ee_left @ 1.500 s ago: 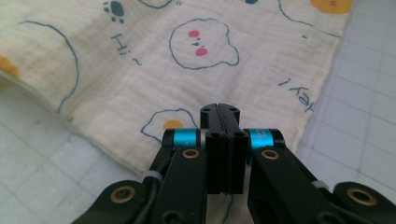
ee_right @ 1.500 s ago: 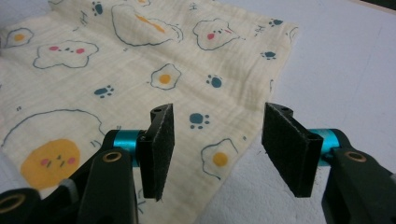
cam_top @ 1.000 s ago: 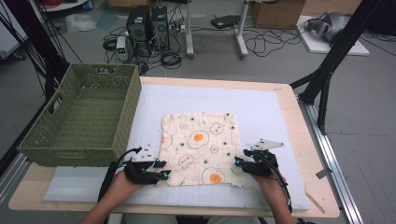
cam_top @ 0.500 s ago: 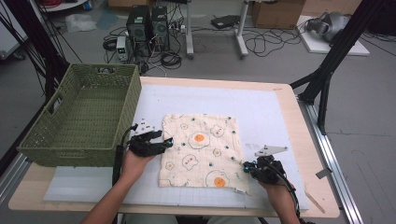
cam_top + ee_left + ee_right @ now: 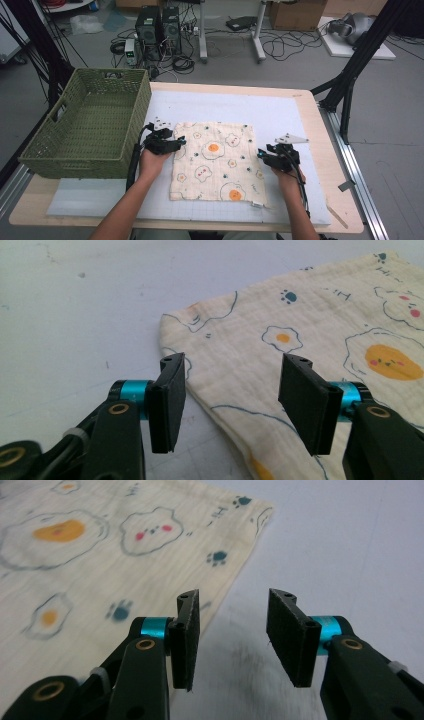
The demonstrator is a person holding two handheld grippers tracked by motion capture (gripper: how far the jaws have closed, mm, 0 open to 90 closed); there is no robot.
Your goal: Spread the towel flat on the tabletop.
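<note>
Both grippers have moved up the cloth edges: left gripper spread at its left edge; right gripper, jaws just reopened, empty at its right edge.

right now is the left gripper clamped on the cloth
No, in the left gripper view the left gripper has its jaws apart, with the edge of the cloth lying flat on the mat between them, untouched.

Right gripper jaws apart, beside cloth edge, grey mat

Green wicker basket; white mat
</note>
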